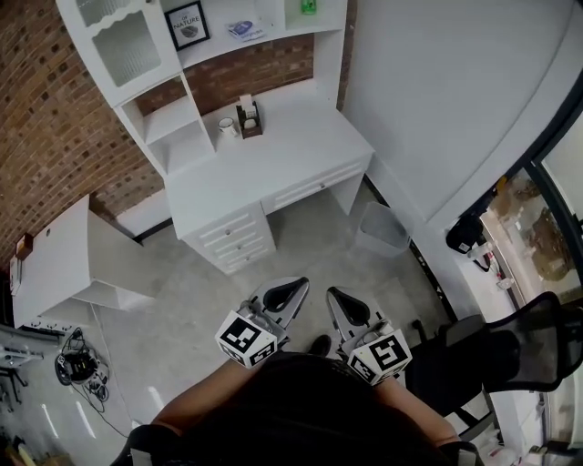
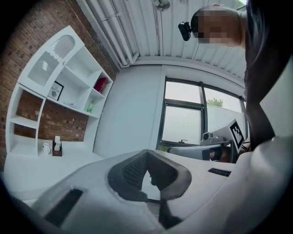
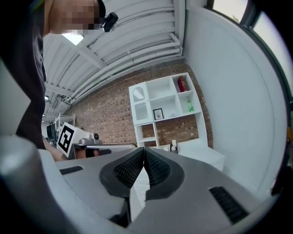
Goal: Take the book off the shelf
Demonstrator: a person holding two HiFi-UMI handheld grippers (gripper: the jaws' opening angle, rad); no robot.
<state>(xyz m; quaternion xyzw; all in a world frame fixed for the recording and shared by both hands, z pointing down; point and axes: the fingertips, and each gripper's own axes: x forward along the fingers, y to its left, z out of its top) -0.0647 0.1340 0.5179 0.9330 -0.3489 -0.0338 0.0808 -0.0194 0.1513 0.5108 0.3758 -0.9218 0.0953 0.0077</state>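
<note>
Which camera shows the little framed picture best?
The head view: the framed picture is biggest and clearest there. Both gripper views show it too, but tiny and far away.

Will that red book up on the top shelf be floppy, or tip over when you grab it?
Probably stiff: the red book stands on end by itself, so likely a hard cover. It may tip easily, since nothing beside it in its compartment of the white shelf unit props it. It looks thick, so perhaps a bit heavy.
</note>
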